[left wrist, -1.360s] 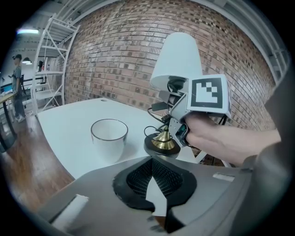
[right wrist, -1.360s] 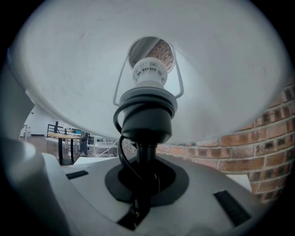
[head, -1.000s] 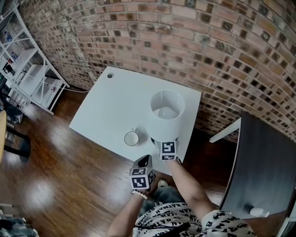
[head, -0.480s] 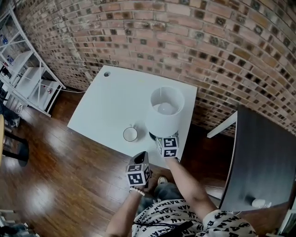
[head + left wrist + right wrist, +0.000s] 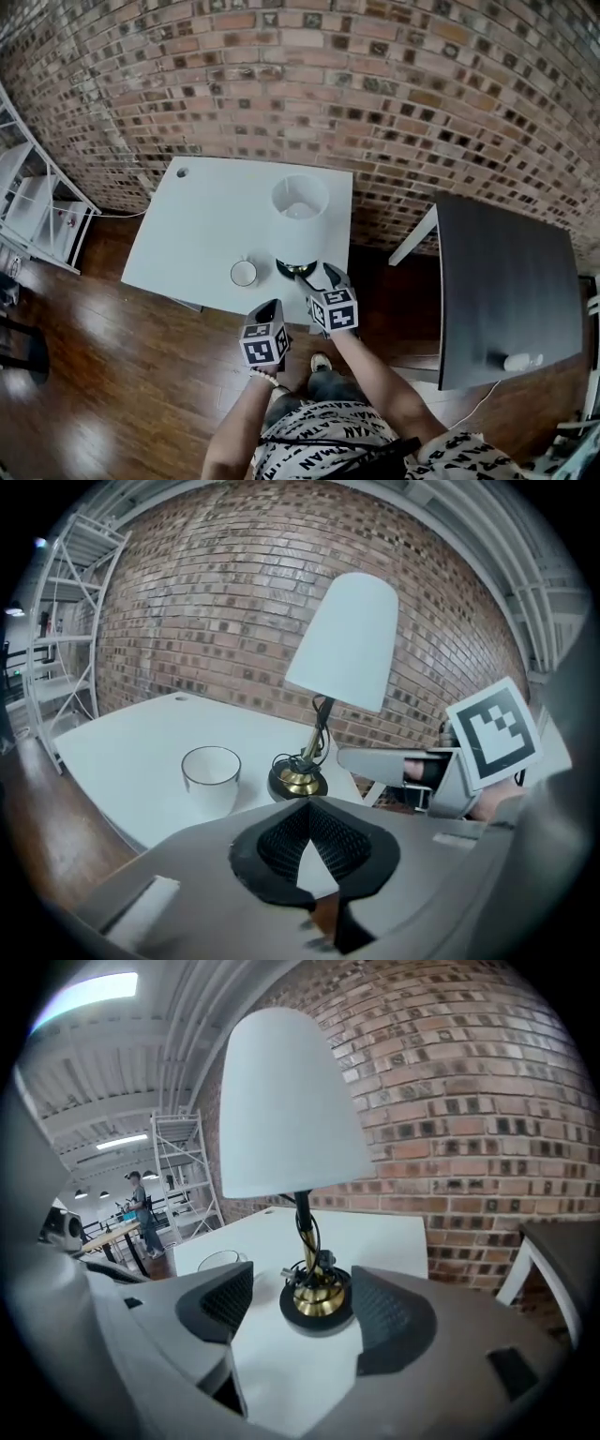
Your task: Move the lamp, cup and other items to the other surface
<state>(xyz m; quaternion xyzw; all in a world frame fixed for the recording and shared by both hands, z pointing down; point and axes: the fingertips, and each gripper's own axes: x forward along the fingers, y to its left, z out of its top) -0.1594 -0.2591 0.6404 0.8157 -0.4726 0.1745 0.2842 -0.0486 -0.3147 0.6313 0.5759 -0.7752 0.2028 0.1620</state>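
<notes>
A lamp (image 5: 300, 214) with a white shade and a brass base stands at the near right of the white table (image 5: 202, 216). A white cup (image 5: 244, 273) sits to its left. My right gripper (image 5: 319, 277) is at the table's front edge. Its jaws are opening, and the lamp (image 5: 291, 1110) base stands between the tips of that gripper (image 5: 305, 1321), untouched by the pads. My left gripper (image 5: 274, 310) hangs just off the front edge, below the cup. In its own view that gripper (image 5: 309, 846) is shut on nothing, with the cup (image 5: 211, 775) and the lamp (image 5: 342, 639) ahead.
A dark table (image 5: 506, 281) stands to the right across a gap, with a small white object (image 5: 517, 361) on its near corner. A brick wall (image 5: 375, 103) runs behind both tables. White metal shelving (image 5: 33, 211) stands at the far left on the wooden floor (image 5: 112, 375).
My right gripper's jaws have spread apart at the lamp's base. The head view has swung right and pulled back, showing more of the dark table. Both grippers sit slightly lower in the frame.
</notes>
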